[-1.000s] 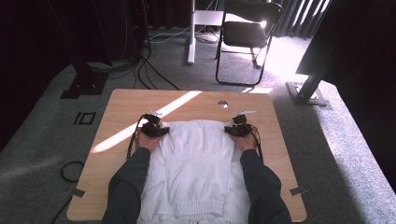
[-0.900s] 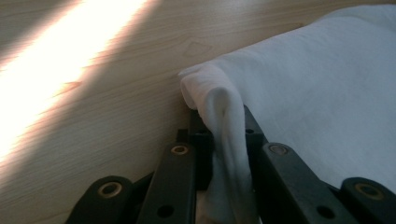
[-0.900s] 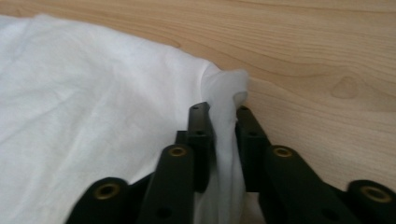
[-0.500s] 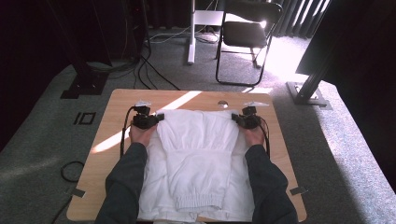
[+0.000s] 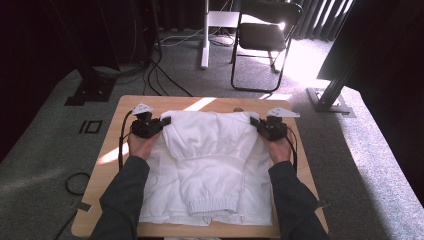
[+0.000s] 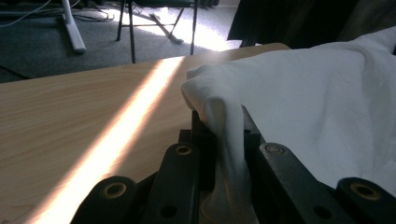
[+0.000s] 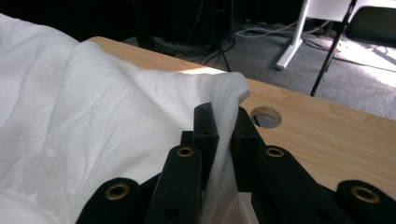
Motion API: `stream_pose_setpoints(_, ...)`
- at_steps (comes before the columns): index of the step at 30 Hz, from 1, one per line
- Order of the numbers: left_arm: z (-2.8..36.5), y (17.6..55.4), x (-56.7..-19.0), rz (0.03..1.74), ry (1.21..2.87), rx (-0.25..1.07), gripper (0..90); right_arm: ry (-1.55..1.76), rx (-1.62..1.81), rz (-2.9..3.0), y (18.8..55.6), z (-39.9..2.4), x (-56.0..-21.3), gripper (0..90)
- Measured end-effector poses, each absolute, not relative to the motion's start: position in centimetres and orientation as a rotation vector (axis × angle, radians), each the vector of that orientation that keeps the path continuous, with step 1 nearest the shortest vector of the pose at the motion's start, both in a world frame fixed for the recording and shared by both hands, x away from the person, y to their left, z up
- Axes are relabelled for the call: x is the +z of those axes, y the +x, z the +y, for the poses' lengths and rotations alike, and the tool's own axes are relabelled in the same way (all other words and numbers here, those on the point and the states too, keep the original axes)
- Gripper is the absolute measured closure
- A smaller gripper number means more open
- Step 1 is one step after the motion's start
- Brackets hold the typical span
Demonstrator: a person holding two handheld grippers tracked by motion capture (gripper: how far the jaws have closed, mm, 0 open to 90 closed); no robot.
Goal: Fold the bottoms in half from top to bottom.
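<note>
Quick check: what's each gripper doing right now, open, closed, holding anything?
Left gripper: jaws closed on a corner of the white garment.
Right gripper: jaws closed on the garment's other corner.

Both forearms reached forward over the table, set wide apart. The left gripper (image 5: 162, 121) and the right gripper (image 5: 259, 123) faced inward toward each other, each with its jaws having just closed and clamped on a pinch of white cloth (image 5: 210, 150).
</note>
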State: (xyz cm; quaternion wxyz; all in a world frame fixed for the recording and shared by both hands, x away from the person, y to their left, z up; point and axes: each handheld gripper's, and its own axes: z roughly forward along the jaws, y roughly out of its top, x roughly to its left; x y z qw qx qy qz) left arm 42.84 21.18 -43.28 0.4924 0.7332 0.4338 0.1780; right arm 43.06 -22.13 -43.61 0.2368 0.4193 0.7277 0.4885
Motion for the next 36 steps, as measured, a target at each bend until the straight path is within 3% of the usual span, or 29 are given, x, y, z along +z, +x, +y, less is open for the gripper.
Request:
stream_pose_setpoints(13, 21.6, 35.6, -44.1, 0.942, 1.819, 0.417, 84.4, 1.061, 1.360, 2.041, 36.3, -23.0, -44.4, 83.9)
stream_pose_setpoints(22, 21.6, 32.1, -46.5, 0.937, 1.857, 0.358, 83.9, 1.081, 1.368, 2.091, 33.1, -23.6, -46.9, 83.8)
stream_pose_setpoints(26, 21.0, 29.9, -48.9, 0.948, 1.960, 0.342, 83.7, 1.117, 1.356, 2.142, 30.9, -23.7, -48.9, 83.7)
stream_pose_setpoints(36, 18.8, 30.9, -53.7, 1.018, 2.112, 0.337, 83.5, 1.198, 1.169, 2.316, 30.5, -22.4, -54.7, 83.5)
